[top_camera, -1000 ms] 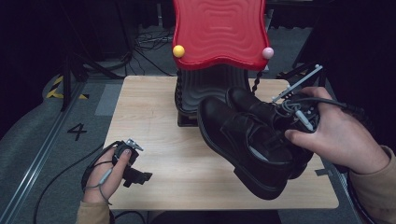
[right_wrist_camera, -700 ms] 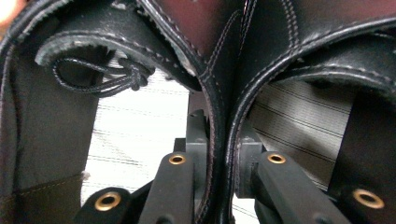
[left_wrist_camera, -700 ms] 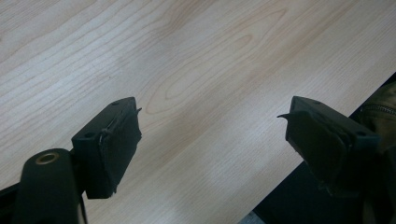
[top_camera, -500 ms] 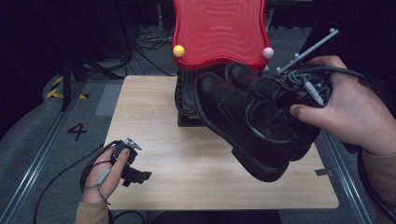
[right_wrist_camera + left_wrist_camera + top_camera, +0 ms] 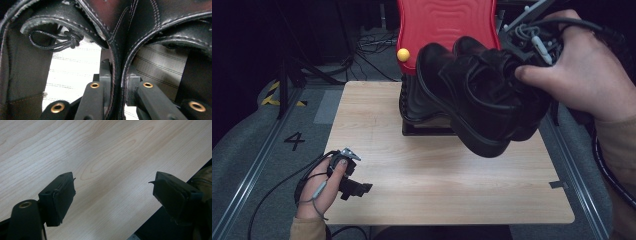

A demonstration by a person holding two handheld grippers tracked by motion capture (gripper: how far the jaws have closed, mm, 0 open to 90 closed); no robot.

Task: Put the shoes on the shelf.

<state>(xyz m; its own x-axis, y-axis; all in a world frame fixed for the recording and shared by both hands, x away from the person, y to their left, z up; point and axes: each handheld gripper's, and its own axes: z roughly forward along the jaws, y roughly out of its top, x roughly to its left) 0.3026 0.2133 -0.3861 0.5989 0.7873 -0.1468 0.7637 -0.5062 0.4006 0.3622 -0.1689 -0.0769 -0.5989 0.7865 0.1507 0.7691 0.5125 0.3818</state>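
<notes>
The left gripper [image 5: 113, 195] is showing two blocky black jaws with worn, frayed-edged pads and a brass-ringed hole in its matte black body, and in the high view a thin black cable is trailing from it past a tan sleeve cuff [image 5: 307, 229]. The right gripper [image 5: 117, 92] is showing black metal links set with brass-ringed holes, while thicker black cable and grey wiring are running over the person's hand above a tan sleeve [image 5: 617, 150].

black "4" on grey floor [image 5: 294, 140]
</notes>
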